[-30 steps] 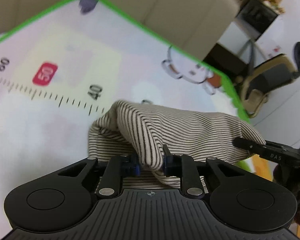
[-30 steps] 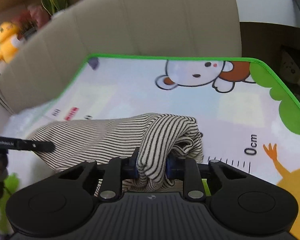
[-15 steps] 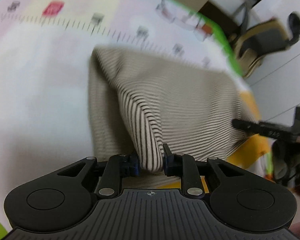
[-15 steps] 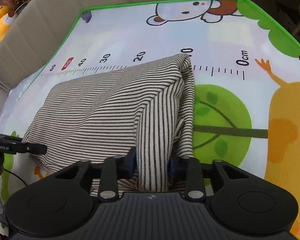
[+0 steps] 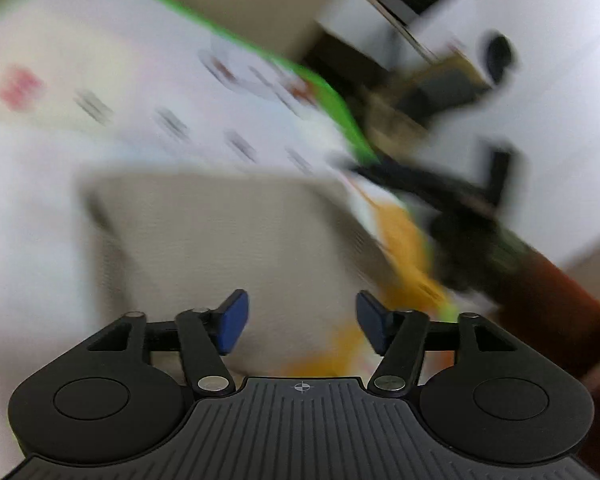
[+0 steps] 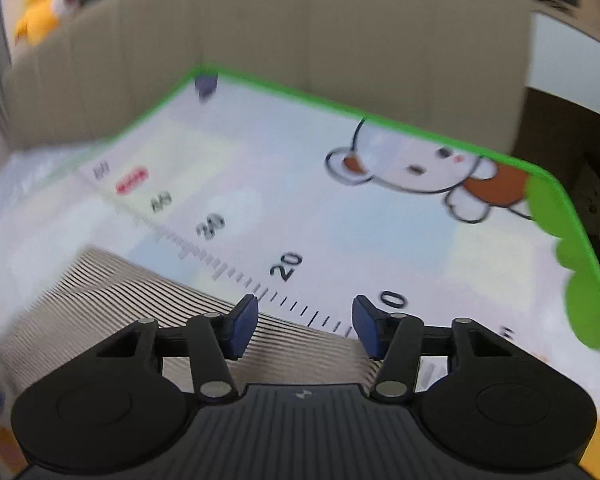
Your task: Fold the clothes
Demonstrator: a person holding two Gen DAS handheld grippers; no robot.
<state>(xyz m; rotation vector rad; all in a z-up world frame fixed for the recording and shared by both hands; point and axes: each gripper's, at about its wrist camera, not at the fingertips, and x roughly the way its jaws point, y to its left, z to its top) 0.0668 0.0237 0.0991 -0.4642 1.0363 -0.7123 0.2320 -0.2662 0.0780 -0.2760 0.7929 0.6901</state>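
Release step: striped garment (image 6: 148,312) lies folded flat on the play mat (image 6: 340,220) by its printed ruler; left tool (image 5: 302,322) and right tool (image 6: 305,328), both opening and empty, should lift straight off without snagging cloth.

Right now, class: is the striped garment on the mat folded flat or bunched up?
Folded flat. The striped garment lies as a smooth panel with straight edges on the mat; neither the left gripper nor the right gripper, jaws opening, grips it.
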